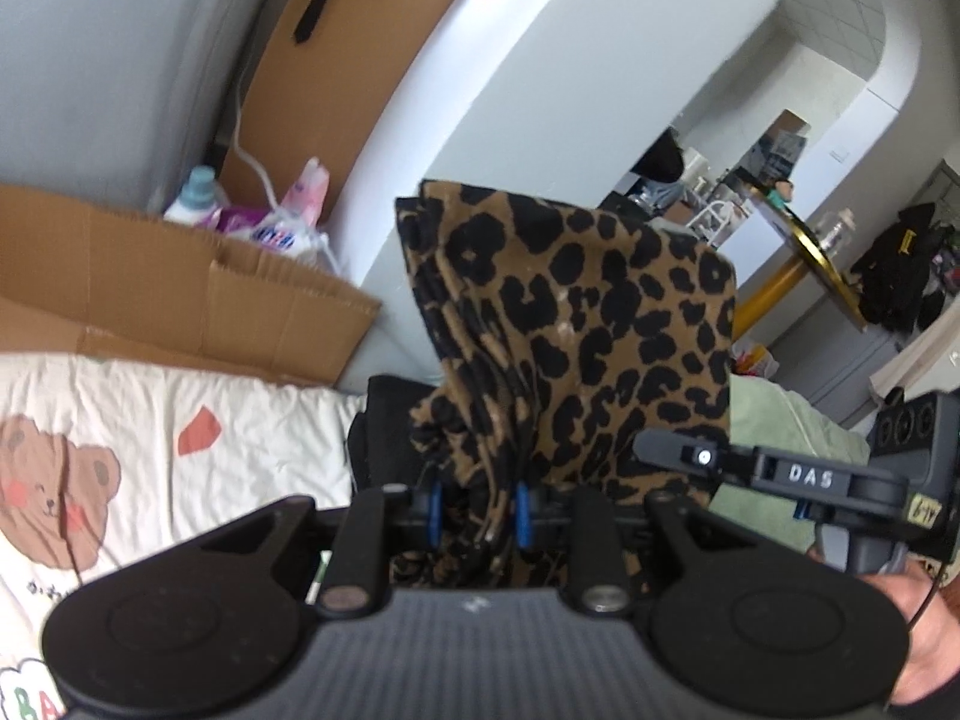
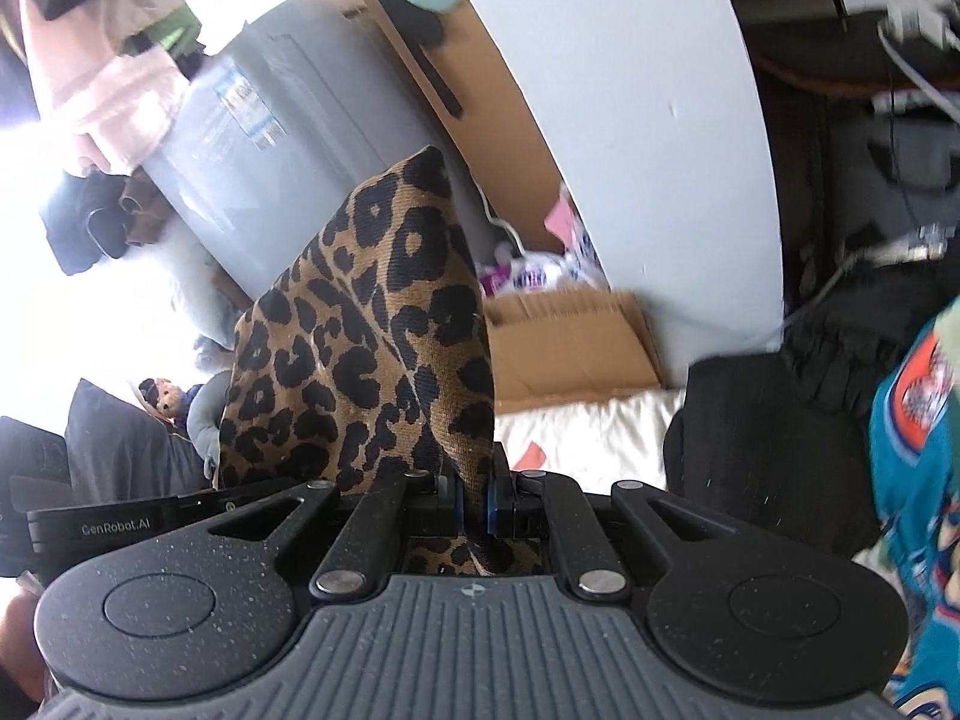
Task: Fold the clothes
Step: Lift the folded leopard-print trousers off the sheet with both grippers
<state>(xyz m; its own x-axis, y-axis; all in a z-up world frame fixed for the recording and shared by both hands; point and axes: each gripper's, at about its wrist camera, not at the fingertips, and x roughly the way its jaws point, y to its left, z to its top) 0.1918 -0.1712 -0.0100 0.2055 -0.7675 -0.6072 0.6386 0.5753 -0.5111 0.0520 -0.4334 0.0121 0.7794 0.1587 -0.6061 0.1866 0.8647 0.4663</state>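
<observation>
1. Both grippers are up off the bed (image 1: 180, 414), and the leopard cloth (image 1: 576, 324) stands bunched in the air between them, well above the bedding.
2. Left gripper (image 1: 479, 507): its jaws are pinched in on a thick gather of the cloth, blue pads pressed to either side of the folds, with more fabric trailing down behind the fingers.
3. Right gripper (image 2: 474, 501): jaws nearly together and clamped on a thinner edge of the same cloth (image 2: 372, 336), which rises in a peak above them.
4. In the left view the right gripper (image 1: 780, 474) sits just beside the left one, so the two held spots are close and the cloth between them hangs in loose pleats, not stretched.
5. My read: this is the lift-and-spread stage. The garment is picked up but not yet opened flat, and no neat fold is showing.
6. Next move, as I judge it, calls for drawing the grippers apart to pull the held edge taut, then lowering it onto a free part of the bed.
7. Watch the clutter: a black garment (image 2: 756, 438) and a teal one (image 2: 918, 480) lie close on the right, with cardboard (image 1: 198, 294) at the bed's far edge.
</observation>
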